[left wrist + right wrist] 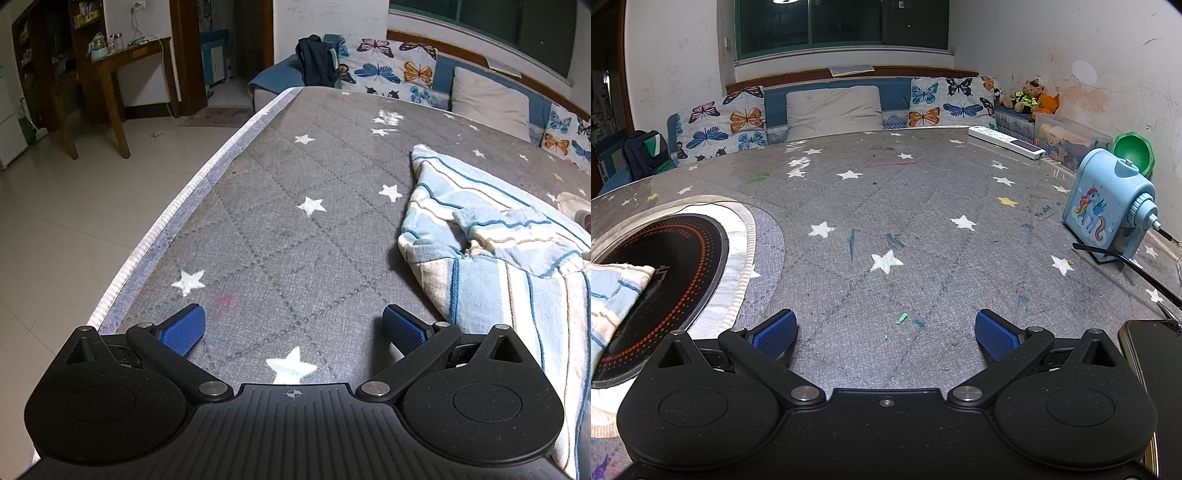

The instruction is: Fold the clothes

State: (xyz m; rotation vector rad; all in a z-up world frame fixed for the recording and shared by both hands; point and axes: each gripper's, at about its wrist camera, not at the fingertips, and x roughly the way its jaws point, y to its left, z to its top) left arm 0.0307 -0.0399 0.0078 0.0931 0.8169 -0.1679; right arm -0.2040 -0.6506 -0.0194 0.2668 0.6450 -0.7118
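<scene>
With both left gripper (293, 325) and right gripper (886, 328) spread wide, empty; folding not begun; next, reaching for crumpled blue-and-white striped knit garment (491, 236).

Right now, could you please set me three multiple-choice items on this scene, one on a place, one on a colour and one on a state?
1. Where does the crumpled blue-and-white striped knit garment lie in the left wrist view?
A. right of the left gripper
B. on the floor
C. on the wooden desk

2. What colour is the crank-handled pencil sharpener with a unicorn picture?
A. red
B. light blue
C. black

3. How do the jaws of the right gripper stand?
A. shut on cloth
B. shut on nothing
C. wide open, holding nothing

Answers: 1 A, it spreads over the grey star-printed table cover at right; 2 B, its body is pale blue; 3 C, bare cover shows between the blue pads.
</scene>
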